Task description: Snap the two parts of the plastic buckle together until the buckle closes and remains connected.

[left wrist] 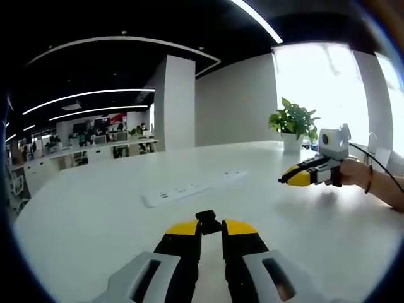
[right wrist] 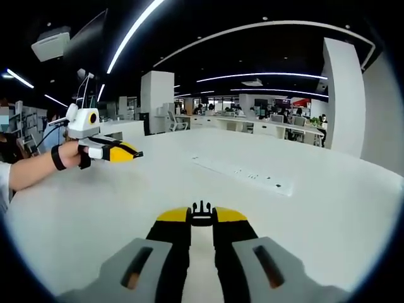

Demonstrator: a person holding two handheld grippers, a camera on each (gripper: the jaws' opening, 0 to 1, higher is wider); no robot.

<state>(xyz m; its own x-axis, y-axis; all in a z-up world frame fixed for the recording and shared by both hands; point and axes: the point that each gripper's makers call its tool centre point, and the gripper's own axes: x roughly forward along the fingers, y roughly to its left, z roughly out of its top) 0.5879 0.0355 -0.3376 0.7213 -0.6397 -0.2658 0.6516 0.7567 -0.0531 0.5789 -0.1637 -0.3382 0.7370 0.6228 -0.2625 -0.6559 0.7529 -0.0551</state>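
Note:
My left gripper (left wrist: 209, 228) is shut on a small black buckle part (left wrist: 207, 221), which sticks out between its yellow-tipped jaws above the white table (left wrist: 95, 214). A black buckle part with prongs (right wrist: 201, 213) is held upright at the jaw tips of my right gripper (right wrist: 202, 218), which is shut on it. In the left gripper view the right gripper (left wrist: 295, 178) hovers at the right in a person's hand (left wrist: 353, 172). Across the table in the right gripper view, the left gripper (right wrist: 126, 153) floats at the left. The two grippers are well apart, tips pointing towards each other.
A flat white socket strip (left wrist: 183, 189) (right wrist: 243, 173) is set into the table between the grippers. A potted plant (left wrist: 292, 123) stands at the table's far edge by a bright window. Office desks (right wrist: 265, 126) and a white column (left wrist: 175, 104) lie beyond.

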